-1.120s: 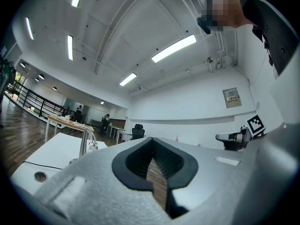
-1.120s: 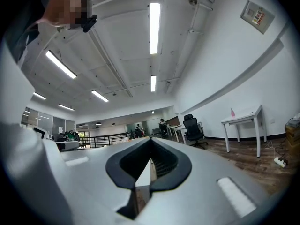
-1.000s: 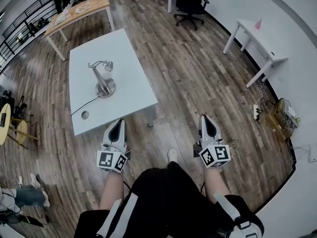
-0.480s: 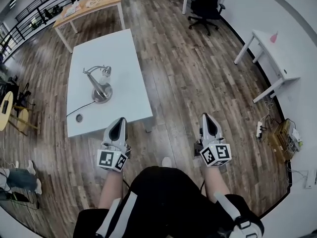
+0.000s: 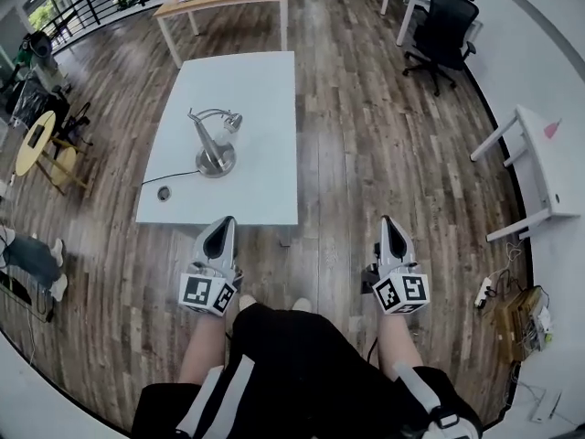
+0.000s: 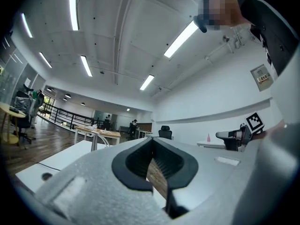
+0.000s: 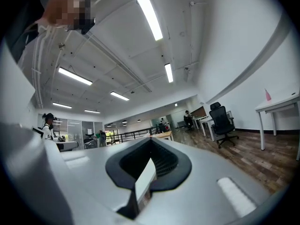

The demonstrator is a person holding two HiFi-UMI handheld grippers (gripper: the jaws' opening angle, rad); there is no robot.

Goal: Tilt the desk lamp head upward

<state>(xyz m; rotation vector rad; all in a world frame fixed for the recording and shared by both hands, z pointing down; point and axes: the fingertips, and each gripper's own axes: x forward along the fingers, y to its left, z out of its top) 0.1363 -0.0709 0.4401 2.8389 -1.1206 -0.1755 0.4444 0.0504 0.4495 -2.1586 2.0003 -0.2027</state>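
- Both grippers are held level out in front of us; neither has reached the white desk [image 5: 260,80].
- The left gripper [image 5: 223,221] has its jaws pressed together with nothing between them. Its own view shows only floor past the meeting pads.
- The right gripper [image 5: 389,219] is likewise closed and empty.
- The desk lamp [image 5: 215,142] stands on the desk almost straight ahead of the left gripper and well apart from it. From the right gripper it lies ahead and off to the left, further away.
- The lamp base [image 5: 218,162] is the part nearest the left gripper. The lamp head [image 5: 231,123] hangs beyond it, on the end of the curved arm, facing down.
- A cable [image 5: 169,177] trails from the base toward the left gripper's left.
- We judge the step in hand to be the approach, with the tilt itself not begun.
- To do it well, we would close in squarely on the desk edge and part the jaws before arriving, not at the lamp.
- We would use the left gripper to steady the base or stem, keeping clear of the cable.
- We would bring the right gripper in from the lamp's right, take the head lightly and rotate it up about its joint rather than lifting.
- Risk: the base may slide or tip if the head is pushed without support.
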